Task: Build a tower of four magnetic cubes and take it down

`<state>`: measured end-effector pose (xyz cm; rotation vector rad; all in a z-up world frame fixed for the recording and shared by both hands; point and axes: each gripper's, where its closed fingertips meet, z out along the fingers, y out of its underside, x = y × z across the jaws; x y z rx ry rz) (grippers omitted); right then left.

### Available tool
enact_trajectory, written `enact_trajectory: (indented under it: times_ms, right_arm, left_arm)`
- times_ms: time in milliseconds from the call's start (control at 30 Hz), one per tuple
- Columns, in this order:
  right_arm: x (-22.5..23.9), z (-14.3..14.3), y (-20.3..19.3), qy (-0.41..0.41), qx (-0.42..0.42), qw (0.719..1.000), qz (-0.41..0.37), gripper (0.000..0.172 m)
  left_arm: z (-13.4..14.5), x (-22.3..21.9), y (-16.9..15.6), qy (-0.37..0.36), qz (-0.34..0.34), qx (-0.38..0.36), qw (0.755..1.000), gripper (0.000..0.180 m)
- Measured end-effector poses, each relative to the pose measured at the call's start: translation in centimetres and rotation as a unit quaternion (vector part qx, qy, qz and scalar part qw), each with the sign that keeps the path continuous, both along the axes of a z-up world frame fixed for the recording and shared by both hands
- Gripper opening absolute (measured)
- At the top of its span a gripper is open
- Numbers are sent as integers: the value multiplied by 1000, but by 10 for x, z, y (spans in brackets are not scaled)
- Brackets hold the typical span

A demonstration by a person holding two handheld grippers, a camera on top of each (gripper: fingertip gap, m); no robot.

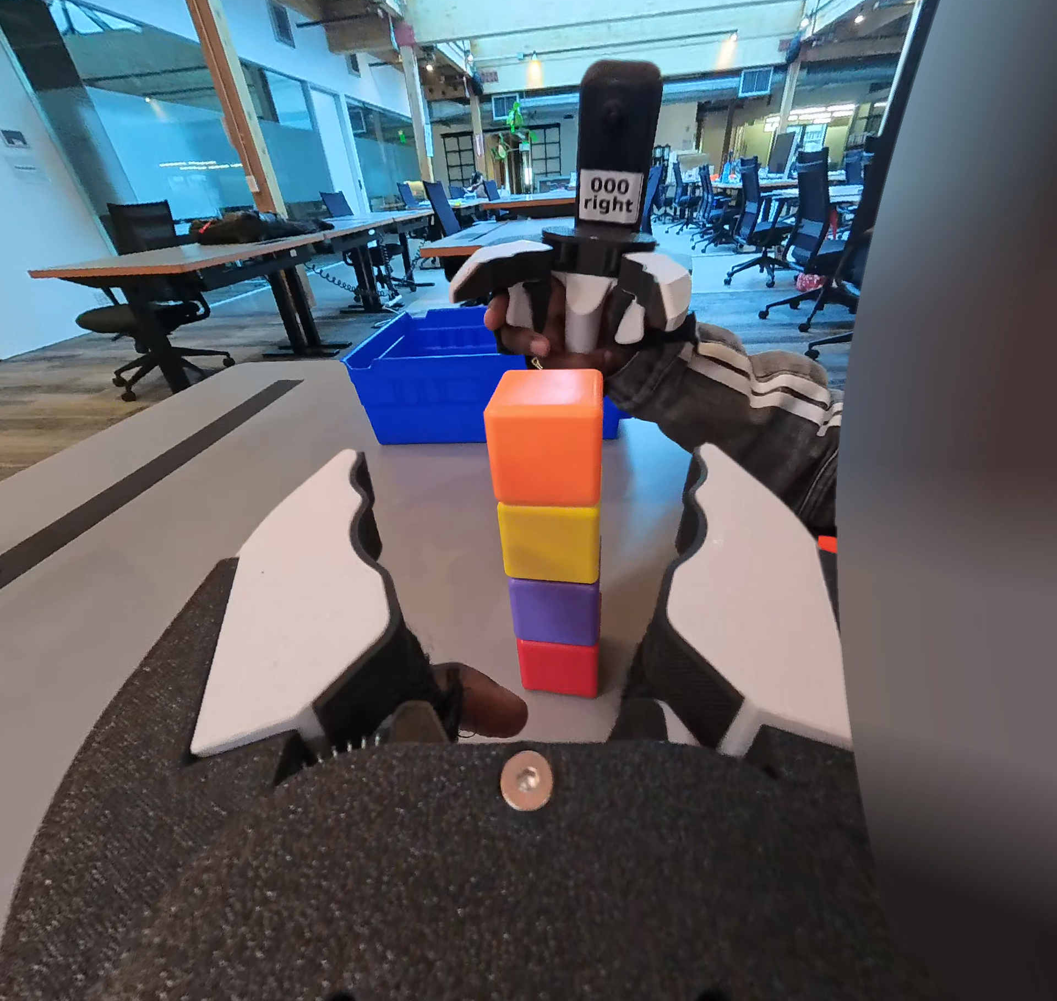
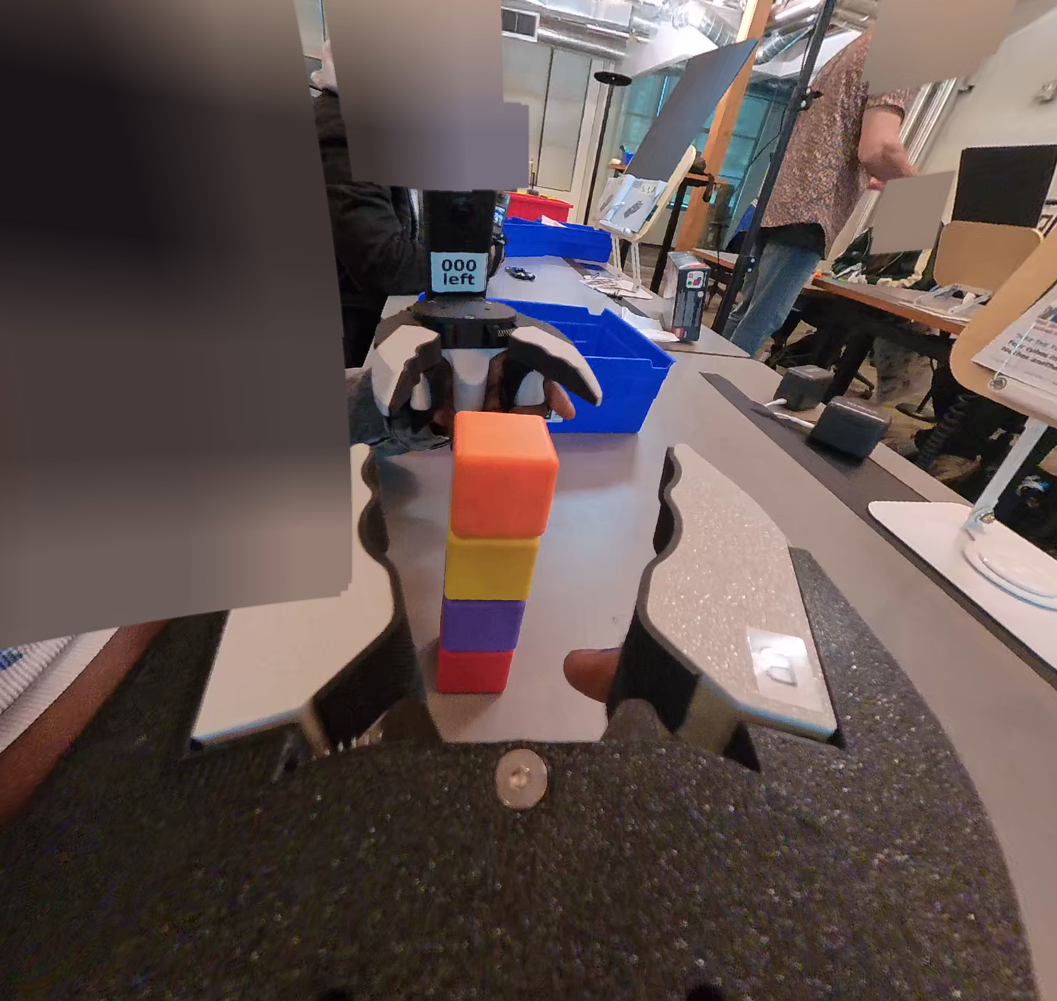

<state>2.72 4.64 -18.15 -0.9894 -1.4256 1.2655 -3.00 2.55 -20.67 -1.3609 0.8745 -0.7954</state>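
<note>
Four cubes stand stacked as one upright tower on the grey table (image 1: 171,516): a red cube (image 1: 557,666) at the bottom, a purple cube (image 1: 553,610) on it, then a yellow cube (image 1: 549,541), and an orange cube (image 1: 543,436) on top. In the left wrist view the tower rises between the wide-spread fingers of the left gripper (image 1: 526,493), nearer its right finger, and neither pad touches a cube; this gripper is open and holds nothing. In the right wrist view the same tower stands between the spread fingers of the right gripper (image 2: 515,487), closer to its left finger, again with clear table on both sides, so that gripper is open too. The two grippers face each other across the tower, each held in a hand. Beyond the tower a blue bin (image 1: 423,396) sits on the table. Farther off, desks and black office chairs fill the room.
</note>
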Motion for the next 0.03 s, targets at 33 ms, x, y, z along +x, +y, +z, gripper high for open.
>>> enact_trajectory:
  times_ms: [33]
  right_arm:
    - [-1, -1, 0, -3, -3, 1000, -2, 91]
  left_arm:
    - [-2, 1, 1, 4, 3, -3, 1000, 101]
